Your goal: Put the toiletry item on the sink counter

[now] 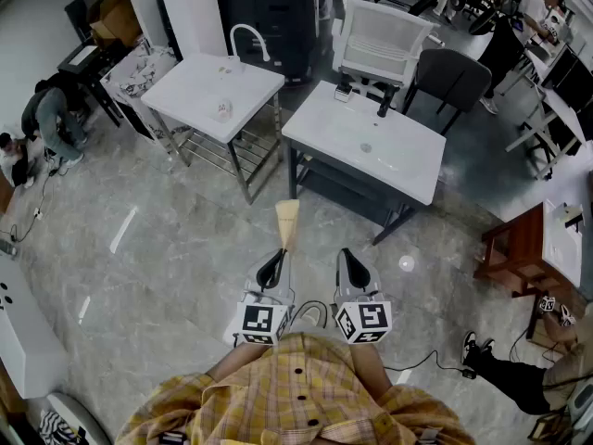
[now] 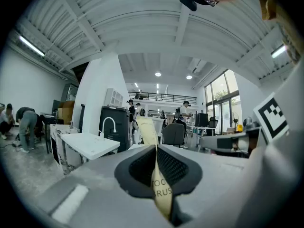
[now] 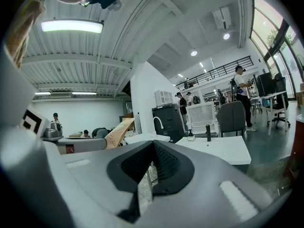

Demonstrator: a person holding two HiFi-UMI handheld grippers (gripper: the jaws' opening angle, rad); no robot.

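The toiletry item is a flat pale-yellow toothbrush pack. My left gripper is shut on its lower end, and the pack sticks forward past the jaws. In the left gripper view the pack runs up between the black pads of that gripper. My right gripper is held beside it, shut with nothing in it; its pads meet at the tip. Two white sink counters stand ahead: one with a white faucet to the left, one with a black faucet straight in front.
A small object lies on the left counter. A white mesh chair and a dark chair stand behind the right counter. A red-brown wooden stool is at the right. A bent-over person is at the far left. Cables cross the floor.
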